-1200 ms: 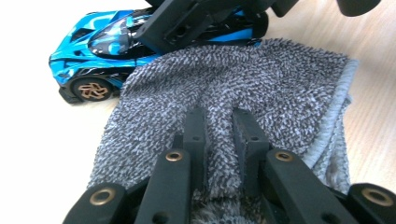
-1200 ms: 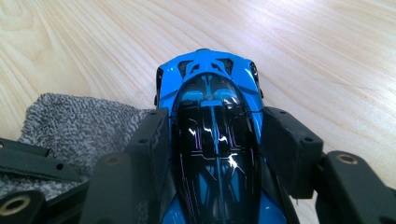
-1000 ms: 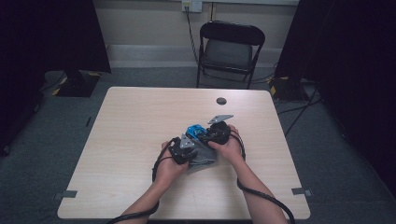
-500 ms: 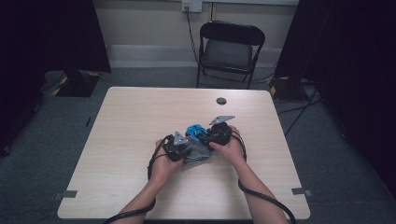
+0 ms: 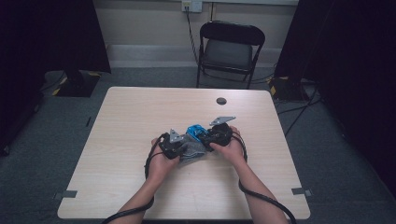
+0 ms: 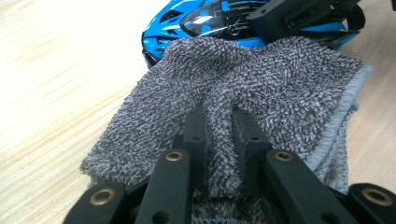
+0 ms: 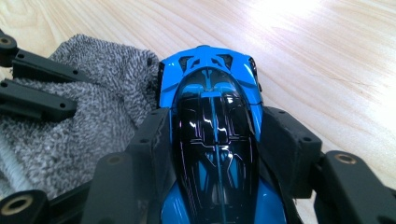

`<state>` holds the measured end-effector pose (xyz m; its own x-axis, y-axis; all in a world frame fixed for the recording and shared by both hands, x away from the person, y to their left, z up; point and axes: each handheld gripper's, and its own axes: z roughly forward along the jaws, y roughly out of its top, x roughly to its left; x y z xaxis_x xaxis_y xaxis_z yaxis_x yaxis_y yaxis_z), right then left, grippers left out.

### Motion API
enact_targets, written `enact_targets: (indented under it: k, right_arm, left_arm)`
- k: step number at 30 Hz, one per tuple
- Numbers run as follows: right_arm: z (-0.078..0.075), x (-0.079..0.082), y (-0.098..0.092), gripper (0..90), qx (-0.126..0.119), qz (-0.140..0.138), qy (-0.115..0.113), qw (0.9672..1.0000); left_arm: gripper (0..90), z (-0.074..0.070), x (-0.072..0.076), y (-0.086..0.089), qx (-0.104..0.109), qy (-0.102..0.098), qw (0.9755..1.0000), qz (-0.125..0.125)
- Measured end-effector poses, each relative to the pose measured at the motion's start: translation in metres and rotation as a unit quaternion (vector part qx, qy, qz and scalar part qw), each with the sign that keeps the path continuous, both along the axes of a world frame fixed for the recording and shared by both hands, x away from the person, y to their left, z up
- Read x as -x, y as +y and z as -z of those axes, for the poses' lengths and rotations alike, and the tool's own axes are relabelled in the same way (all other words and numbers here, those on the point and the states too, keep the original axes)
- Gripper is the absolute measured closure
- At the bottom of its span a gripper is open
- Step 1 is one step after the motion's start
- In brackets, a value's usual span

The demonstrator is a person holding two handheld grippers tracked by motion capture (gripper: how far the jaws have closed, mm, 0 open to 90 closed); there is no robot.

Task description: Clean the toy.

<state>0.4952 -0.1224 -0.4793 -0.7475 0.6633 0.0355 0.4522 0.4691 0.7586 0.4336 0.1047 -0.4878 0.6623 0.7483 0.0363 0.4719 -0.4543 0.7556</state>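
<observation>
**Toy car held beside a pinched grey cloth**

The blue and black toy car (image 7: 212, 135) sits near the middle of the table (image 5: 140, 116), a little toward the person's side, and is clamped across its body by the right gripper (image 7: 212, 140); both black jaws press on its flanks, and its blue end points away from the camera in the right gripper view. From above it shows as a small blue patch (image 5: 196, 130) between the two hands.

Touching the car lies a grey terry cloth (image 6: 261, 88), one edge lapping up against the car's side (image 6: 187, 18). The left gripper (image 6: 219, 135) has its jaws clenched on a raised fold of this cloth, the pile bunched between the pads. In the high view the cloth (image 5: 192, 150) lies between the left gripper (image 5: 173, 142) and the right gripper (image 5: 217, 133); whether the car's wheels rest on the tabletop or are lifted I cannot tell.

A small dark round disc (image 5: 221, 101) lies well apart toward the far edge. Beyond the table stands a black folding chair (image 5: 229, 51).
</observation>
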Motion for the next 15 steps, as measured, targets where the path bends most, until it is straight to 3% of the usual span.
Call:
enact_targets:
  k: [4,15]
  right_arm:
    - [0.0,0.0,0.0,43.7,0.0,0.0,0.0,1.0]
    - [0.001,0.001,-0.001,43.7,-0.003,0.0,-0.002,1.0]
  left_arm:
    - [77.6,-0.001,-0.002,0.004,-0.009,-0.004,0.9999,-0.006]
    - [77.6,0.0,-0.016,0.015,-0.003,0.002,0.9996,-0.029]
